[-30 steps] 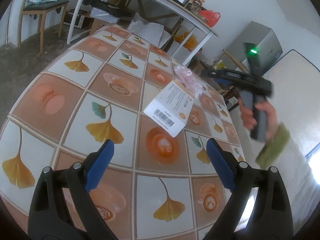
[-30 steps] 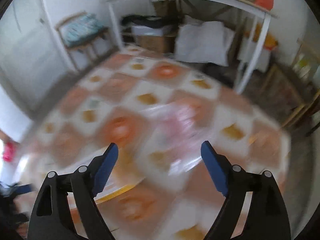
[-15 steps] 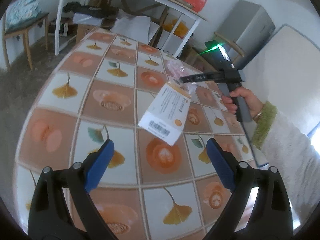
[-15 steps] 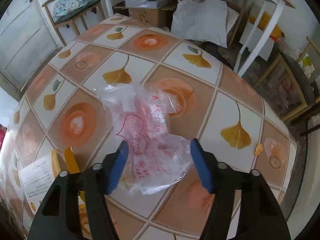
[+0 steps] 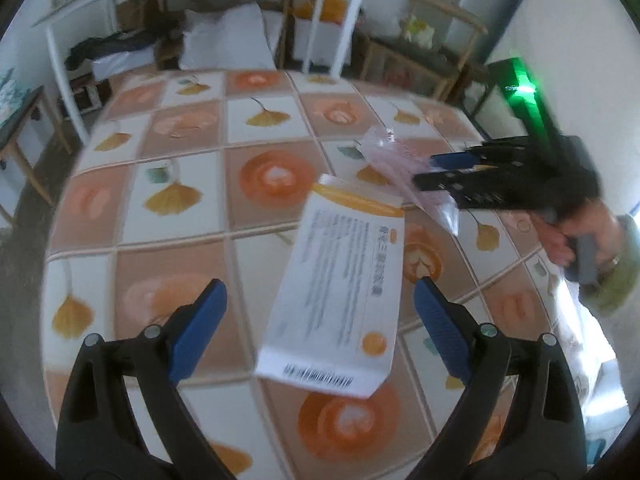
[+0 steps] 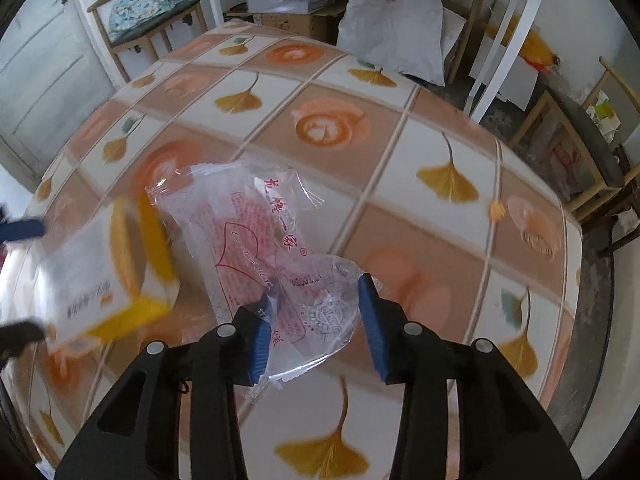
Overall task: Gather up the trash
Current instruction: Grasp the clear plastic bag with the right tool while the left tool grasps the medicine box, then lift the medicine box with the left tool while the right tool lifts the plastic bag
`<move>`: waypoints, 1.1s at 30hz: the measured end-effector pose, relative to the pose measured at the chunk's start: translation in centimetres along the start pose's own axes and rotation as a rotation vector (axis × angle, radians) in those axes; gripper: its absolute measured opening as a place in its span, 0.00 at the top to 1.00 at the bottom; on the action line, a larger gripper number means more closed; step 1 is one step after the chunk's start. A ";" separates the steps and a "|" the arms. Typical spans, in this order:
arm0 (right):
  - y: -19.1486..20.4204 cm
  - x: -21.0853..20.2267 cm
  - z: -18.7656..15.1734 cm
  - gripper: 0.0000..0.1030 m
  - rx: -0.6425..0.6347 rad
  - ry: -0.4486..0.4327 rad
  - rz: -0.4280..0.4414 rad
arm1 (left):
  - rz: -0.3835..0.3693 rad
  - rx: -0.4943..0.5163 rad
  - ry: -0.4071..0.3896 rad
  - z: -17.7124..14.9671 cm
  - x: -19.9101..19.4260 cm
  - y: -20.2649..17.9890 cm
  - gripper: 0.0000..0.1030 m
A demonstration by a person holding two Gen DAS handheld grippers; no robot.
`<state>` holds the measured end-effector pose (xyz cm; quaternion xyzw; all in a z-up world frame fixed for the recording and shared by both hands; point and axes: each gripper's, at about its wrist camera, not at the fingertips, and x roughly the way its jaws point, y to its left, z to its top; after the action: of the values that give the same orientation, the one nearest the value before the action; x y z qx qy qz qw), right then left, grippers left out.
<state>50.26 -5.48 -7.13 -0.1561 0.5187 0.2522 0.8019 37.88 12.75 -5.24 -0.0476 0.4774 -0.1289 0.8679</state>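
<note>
A clear plastic bag with red print lies crumpled on the tiled tablecloth. My right gripper points down over the bag's near end. Its jaws are closing, with loose plastic between the blue pads and a wide gap left. A white box with an orange stripe and a barcode lies on the table just left of the bag. My left gripper hovers open above the box, a pad on either side and clear of it. The left wrist view shows the right gripper at the bag, held by a hand.
A white shelf table stands behind the table, with a white sack and boxes under it. A wooden chair is at the far left and another at the right. The table edge drops off to the right.
My left gripper has swung towards the box, which now lies between its open fingers. My right gripper has come down onto the bag and its jaws have narrowed around the plastic.
</note>
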 end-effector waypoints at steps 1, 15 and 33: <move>0.0 -0.3 -0.6 0.62 0.001 0.001 0.009 | -0.018 0.007 0.019 0.2 0.5 -0.2 0.12; 1.1 -4.5 -9.3 0.63 0.090 0.010 0.107 | 0.049 -0.022 0.095 -0.4 2.3 -2.0 0.30; 6.9 -11.7 -23.8 0.62 0.272 -0.031 0.273 | 0.093 -0.231 -0.049 -18.6 -10.1 -6.2 0.30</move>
<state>24.51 -14.84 -6.18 0.0295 0.5518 0.2888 0.7818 16.00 10.22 -5.74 -0.1282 0.4694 -0.0318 0.8730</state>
